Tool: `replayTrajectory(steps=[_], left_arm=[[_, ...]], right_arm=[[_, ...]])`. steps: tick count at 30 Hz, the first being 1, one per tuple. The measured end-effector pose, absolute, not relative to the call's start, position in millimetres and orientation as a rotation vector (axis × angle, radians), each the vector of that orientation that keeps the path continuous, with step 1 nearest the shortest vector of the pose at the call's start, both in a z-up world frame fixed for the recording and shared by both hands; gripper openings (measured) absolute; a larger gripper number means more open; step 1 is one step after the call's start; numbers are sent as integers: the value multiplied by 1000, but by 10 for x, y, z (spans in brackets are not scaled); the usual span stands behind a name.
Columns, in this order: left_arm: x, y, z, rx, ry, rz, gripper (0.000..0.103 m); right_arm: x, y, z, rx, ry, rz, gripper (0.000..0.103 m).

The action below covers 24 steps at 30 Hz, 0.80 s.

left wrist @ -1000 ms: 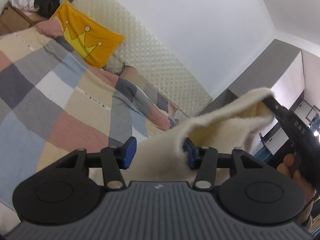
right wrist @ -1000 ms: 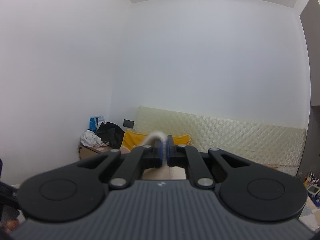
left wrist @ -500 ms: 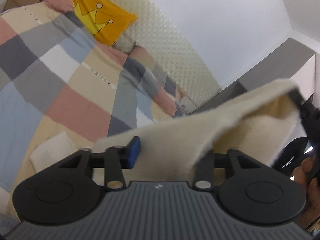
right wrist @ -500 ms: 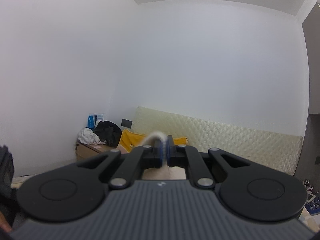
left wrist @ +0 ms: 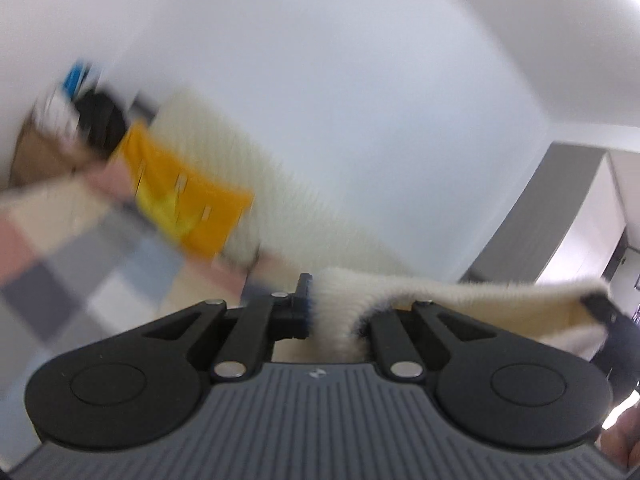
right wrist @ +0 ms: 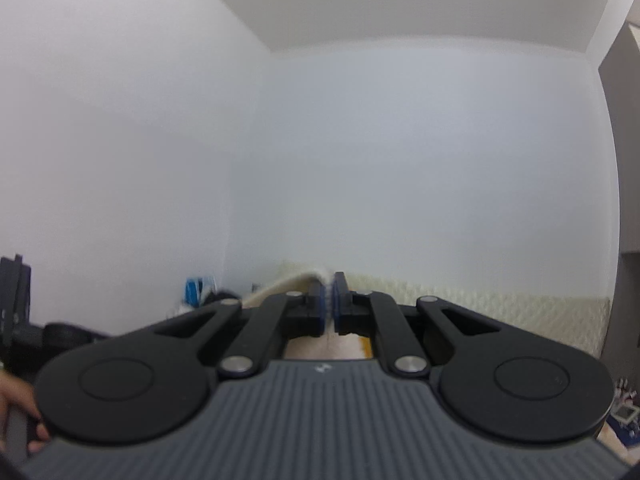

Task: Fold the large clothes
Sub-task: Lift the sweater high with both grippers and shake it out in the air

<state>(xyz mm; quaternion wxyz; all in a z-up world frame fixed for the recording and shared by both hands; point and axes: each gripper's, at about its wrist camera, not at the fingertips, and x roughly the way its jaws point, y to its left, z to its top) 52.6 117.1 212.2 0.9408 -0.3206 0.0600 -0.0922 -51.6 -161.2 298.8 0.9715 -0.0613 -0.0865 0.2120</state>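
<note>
A cream fleece garment point(left wrist: 440, 294) hangs stretched in the air between my two grippers. My left gripper point(left wrist: 336, 316) is shut on a thick fold of it; the fabric runs right to my right gripper's fingers point(left wrist: 600, 308). In the right wrist view my right gripper point(right wrist: 329, 308) is shut on a thin edge of the garment point(right wrist: 288, 286), which trails off to the left. Both grippers are raised and point toward the wall. The rest of the garment is hidden below the grippers.
A bed with a checked quilt point(left wrist: 80, 264) lies below left, with a yellow crown pillow point(left wrist: 188, 208) and a cream quilted headboard point(right wrist: 500, 312). A cardboard box with dark clothes point(left wrist: 80, 128) stands in the far left corner. A grey wardrobe point(left wrist: 532, 216) stands on the right.
My left gripper has closed on the garment and swung upward fast, blurring its view. The right gripper has tilted up, still holding its edge.
</note>
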Motion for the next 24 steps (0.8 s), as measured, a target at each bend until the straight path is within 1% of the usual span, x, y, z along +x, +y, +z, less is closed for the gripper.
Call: replayTrajectory(steps=[3, 7, 10, 12, 15, 18, 24], left_arm=[[313, 1189, 2763, -584, -8, -178, 8], [96, 1162, 3459, -499, -139, -189, 8], [93, 1135, 3808, -458, -177, -195, 8], [200, 1114, 3925, -434, -173, -181, 8], [504, 1133, 3894, -413, -140, -141, 7], [963, 1179, 3662, -412, -62, -102, 7], [2205, 1337, 2862, -378, 87, 0, 7]], right_arm=[[-683, -1671, 3330, -95, -234, 457, 7], [-863, -1726, 3764, -55, -299, 476, 7], [-885, -1744, 4023, -32, -337, 475, 7], [-804, -1708, 4106, -32, -339, 458, 6], [-506, -1647, 4100, -9, -298, 460, 6], [-31, -1525, 3933, 4, -217, 459, 6], [1322, -1136, 3256, -16, -39, 409, 6]])
